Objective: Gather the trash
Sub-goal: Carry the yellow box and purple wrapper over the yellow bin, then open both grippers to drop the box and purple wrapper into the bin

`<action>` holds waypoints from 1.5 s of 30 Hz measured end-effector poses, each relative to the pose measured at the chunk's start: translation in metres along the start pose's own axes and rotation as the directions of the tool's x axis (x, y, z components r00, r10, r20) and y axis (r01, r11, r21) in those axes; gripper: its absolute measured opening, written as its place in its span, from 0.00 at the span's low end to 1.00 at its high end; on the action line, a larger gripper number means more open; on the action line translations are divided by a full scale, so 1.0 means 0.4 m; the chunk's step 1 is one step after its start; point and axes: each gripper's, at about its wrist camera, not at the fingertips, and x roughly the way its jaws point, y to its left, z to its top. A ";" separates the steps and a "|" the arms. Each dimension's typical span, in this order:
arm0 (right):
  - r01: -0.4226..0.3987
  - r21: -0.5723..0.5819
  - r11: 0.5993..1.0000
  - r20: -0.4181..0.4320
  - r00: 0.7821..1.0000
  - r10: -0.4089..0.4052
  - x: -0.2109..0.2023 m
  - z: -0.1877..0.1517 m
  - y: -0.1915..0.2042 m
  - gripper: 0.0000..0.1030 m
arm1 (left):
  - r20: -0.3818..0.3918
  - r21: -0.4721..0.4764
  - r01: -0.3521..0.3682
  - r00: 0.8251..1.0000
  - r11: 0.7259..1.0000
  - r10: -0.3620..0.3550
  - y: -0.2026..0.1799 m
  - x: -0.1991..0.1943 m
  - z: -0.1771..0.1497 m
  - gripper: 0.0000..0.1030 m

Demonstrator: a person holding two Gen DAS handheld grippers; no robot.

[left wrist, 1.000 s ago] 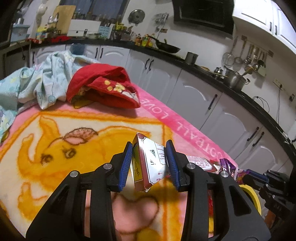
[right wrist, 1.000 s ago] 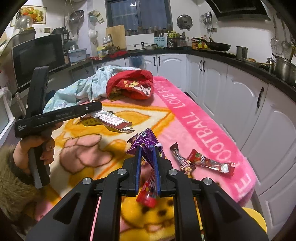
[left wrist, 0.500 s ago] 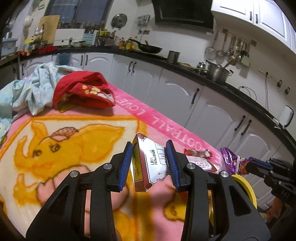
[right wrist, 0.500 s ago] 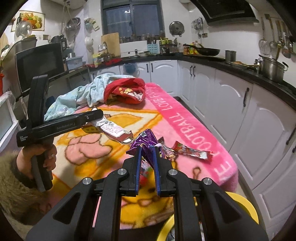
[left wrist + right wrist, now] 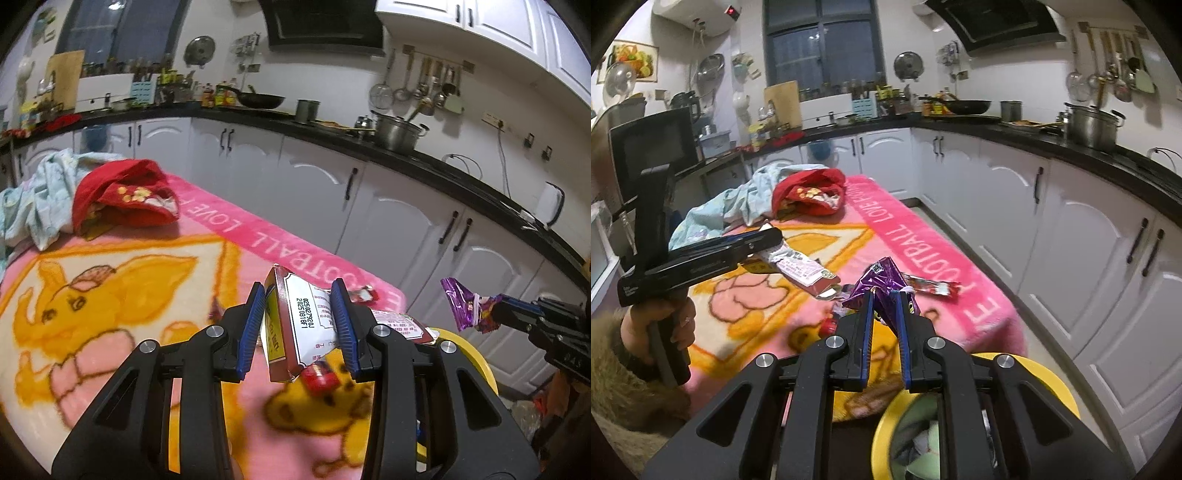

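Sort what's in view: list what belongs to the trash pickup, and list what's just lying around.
Job:
left gripper shut on white-and-maroon wrapper
right gripper shut on purple wrapper
red wrapper on blanket
yellow bin

Lying about:
red garment
pale blue cloth
pot

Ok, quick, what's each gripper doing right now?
Left gripper: shut on the white and maroon wrapper.
Right gripper: shut on the purple wrapper, near the yellow bin.

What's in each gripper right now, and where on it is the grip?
Left gripper clamps the maroon-and-white foil snack packet across its middle. Right gripper pinches the crumpled purple foil wrapper by its lower end.
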 end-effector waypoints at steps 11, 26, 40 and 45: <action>0.082 0.050 0.995 -0.001 0.997 -0.082 -0.068 -0.045 -0.079 0.12 | -0.027 0.099 0.070 0.997 0.993 -0.067 -0.126 0.026 -0.029 0.29; 0.156 0.115 0.981 -0.041 0.988 -0.152 -0.102 -0.129 -0.170 0.12 | -0.100 0.218 0.161 0.985 0.963 -0.142 -0.290 0.086 -0.100 0.29; 0.192 0.137 0.972 -0.092 0.979 -0.180 -0.088 -0.193 -0.224 0.12 | -0.184 0.266 0.215 0.968 0.940 -0.169 -0.370 0.141 -0.171 0.29; 0.198 0.150 0.969 -0.121 0.976 -0.180 -0.071 -0.214 -0.241 0.12 | -0.216 0.273 0.232 0.961 0.934 -0.175 -0.386 0.160 -0.196 0.29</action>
